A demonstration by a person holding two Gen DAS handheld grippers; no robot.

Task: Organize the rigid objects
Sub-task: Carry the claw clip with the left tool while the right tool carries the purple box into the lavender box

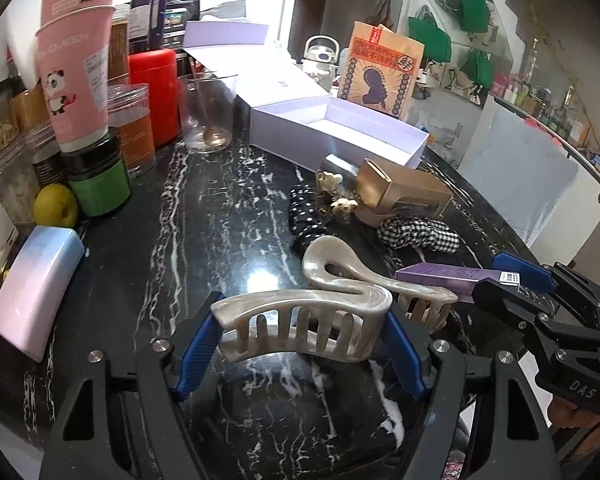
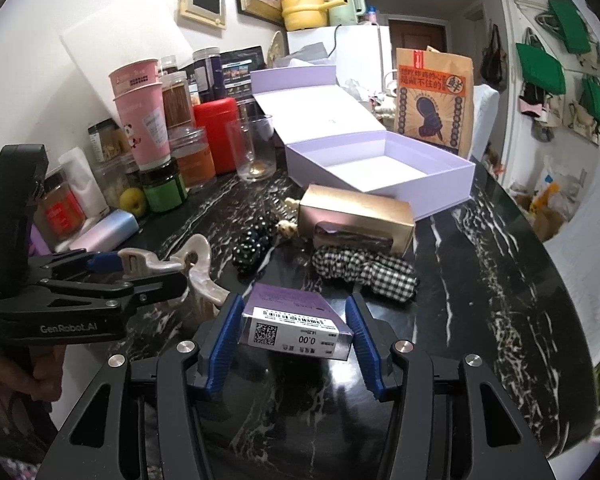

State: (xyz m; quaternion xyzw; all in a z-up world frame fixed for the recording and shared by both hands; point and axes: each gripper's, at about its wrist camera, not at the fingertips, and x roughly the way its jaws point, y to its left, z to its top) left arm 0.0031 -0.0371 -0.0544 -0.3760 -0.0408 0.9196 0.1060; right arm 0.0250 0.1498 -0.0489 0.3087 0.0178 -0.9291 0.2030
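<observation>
The pearly hair clip (image 1: 306, 322) looks light, stiff and slick — the left claw (image 1: 302, 340) grips its ends, while the right claw (image 2: 296, 332) brackets the small purple box (image 2: 296, 326), contact unclear.

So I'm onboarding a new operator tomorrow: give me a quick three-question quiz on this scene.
1. True or false: the lavender box has items inside.
2. What does the left gripper hold?
A. pearly hair claw
B. gingham scrunchie
C. gold carton
3. Fill in: the right gripper brackets the purple ___.

Key: 1 false; 2 A; 3 carton.
</observation>
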